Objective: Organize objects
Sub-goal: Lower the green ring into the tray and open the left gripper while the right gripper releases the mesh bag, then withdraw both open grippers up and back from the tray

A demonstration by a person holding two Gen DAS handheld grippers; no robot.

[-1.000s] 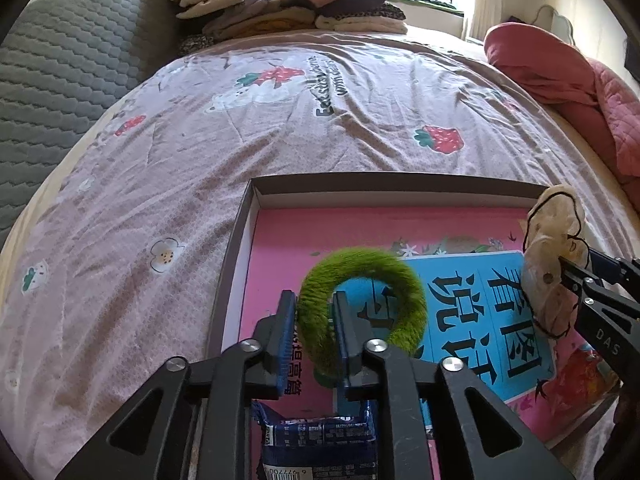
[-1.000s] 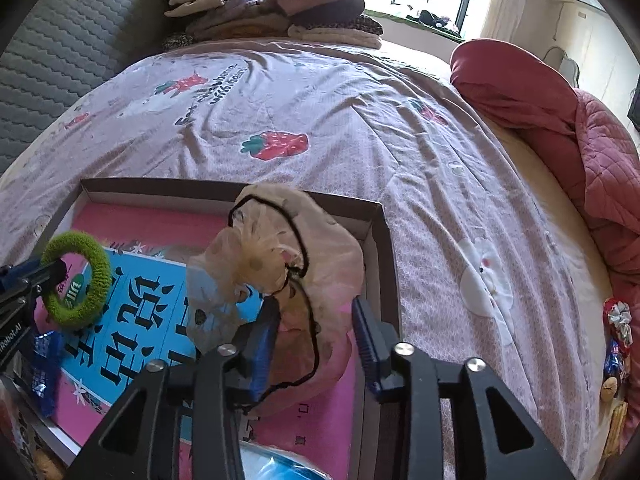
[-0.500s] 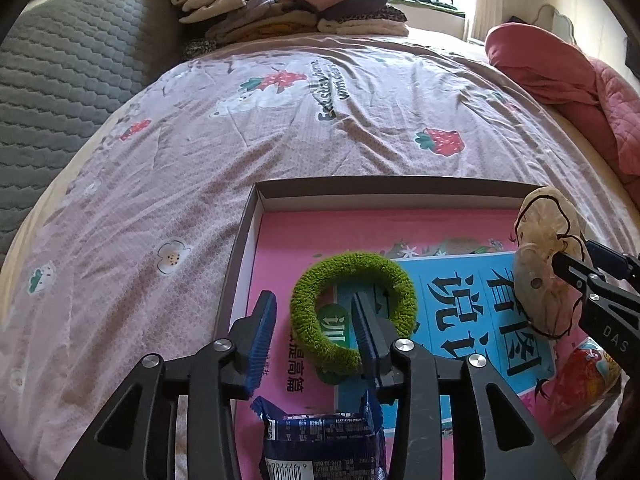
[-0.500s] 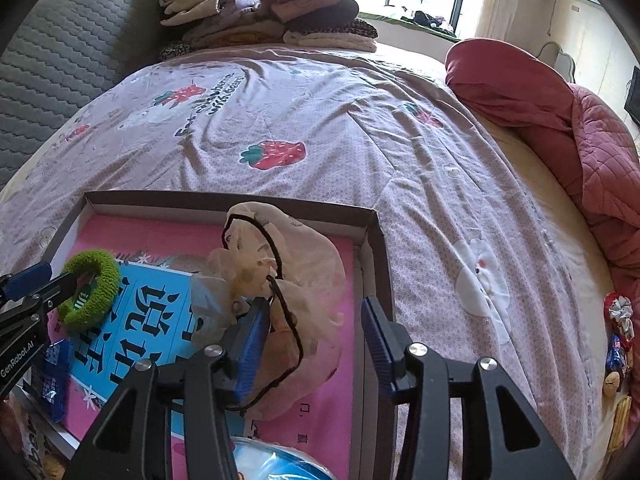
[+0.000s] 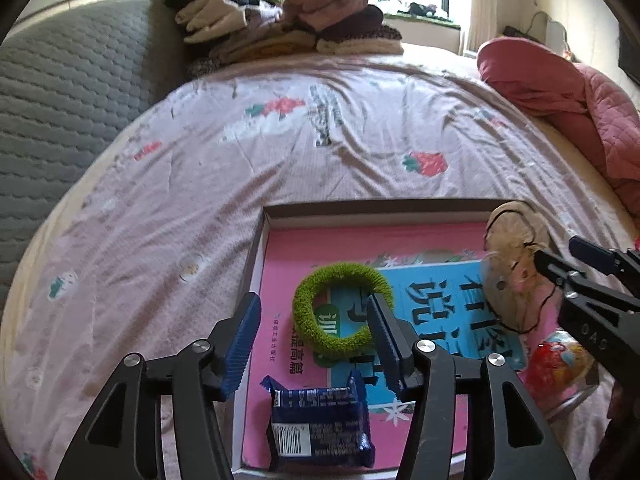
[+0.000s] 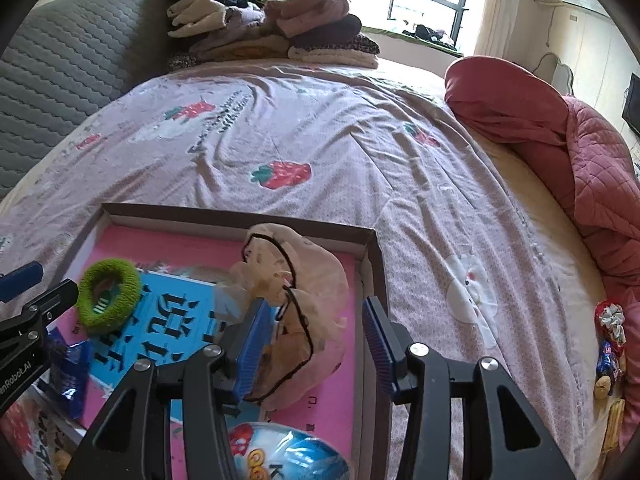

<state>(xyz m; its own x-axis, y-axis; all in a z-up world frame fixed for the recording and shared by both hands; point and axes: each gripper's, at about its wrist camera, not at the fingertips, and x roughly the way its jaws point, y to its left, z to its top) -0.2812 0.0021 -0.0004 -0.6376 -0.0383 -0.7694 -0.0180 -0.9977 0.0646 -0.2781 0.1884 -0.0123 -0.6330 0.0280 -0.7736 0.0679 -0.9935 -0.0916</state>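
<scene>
A shallow cardboard box [image 5: 362, 205] lies on the bed [image 5: 248, 168], its floor covered by a pink and blue printed sheet [image 5: 436, 292] whose lettering is partly hidden by what lies on it. The left gripper [image 5: 314, 334] stands wide apart and holds nothing; the green fuzzy hair tie [image 5: 342, 308] lies flat on the sheet, its right side behind the right finger. A dark blue snack packet [image 5: 320, 420] sits near the box's front edge. The right gripper [image 6: 316, 336] is also spread wide, with the crumpled beige mesh pouch [image 6: 308, 280] and its black cord lying loose between and past the fingers. A colourful round package [image 6: 288, 456] is cut off at the bottom. Folded clothes [image 6: 272, 24] are stacked at the far end.
</scene>
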